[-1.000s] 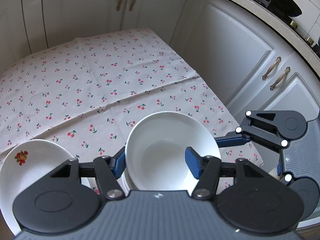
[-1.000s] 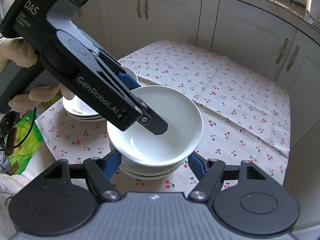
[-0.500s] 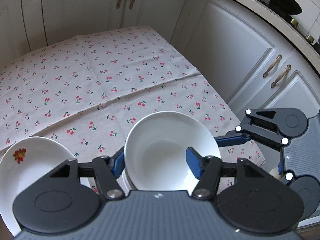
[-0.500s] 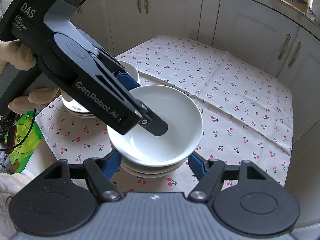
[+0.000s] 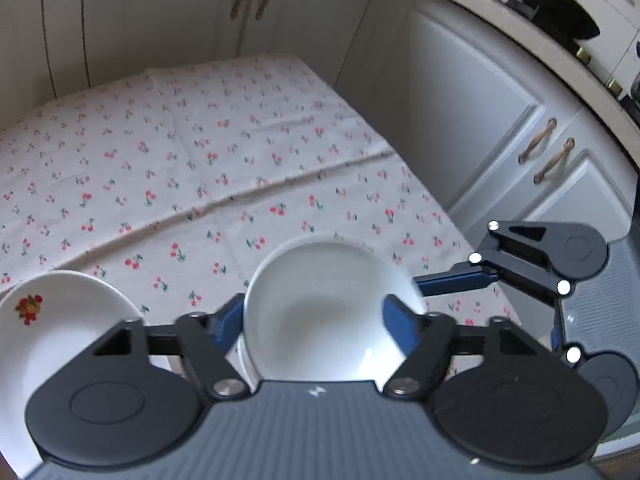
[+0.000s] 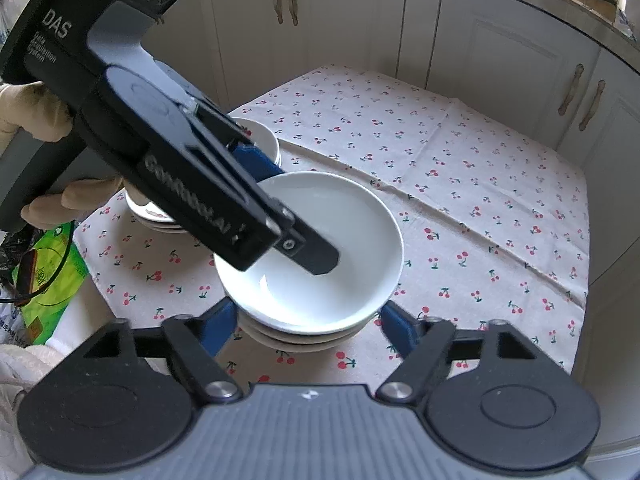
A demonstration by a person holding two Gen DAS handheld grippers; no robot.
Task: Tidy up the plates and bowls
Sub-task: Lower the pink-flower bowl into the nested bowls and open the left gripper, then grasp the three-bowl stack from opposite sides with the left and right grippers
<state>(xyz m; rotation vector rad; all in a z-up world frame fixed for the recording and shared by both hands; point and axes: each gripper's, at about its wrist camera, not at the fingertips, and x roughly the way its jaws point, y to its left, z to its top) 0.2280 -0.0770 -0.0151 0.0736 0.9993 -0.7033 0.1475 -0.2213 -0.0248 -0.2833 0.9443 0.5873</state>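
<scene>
A cherry-print cloth (image 6: 460,184) covered the surface, with white cabinets (image 6: 512,60) behind it. At six o'clock in the right wrist view a stack of white bowls (image 6: 316,240) sat on the cloth, and a stack of plates (image 6: 260,136) lay at ten o'clock from it. The left claw (image 6: 288,216), its jaws just opened, straddled the top bowl's rim with one finger inside, not pinching. The right claw (image 6: 308,324), also just spread, flanked the stack without pressing it
</scene>
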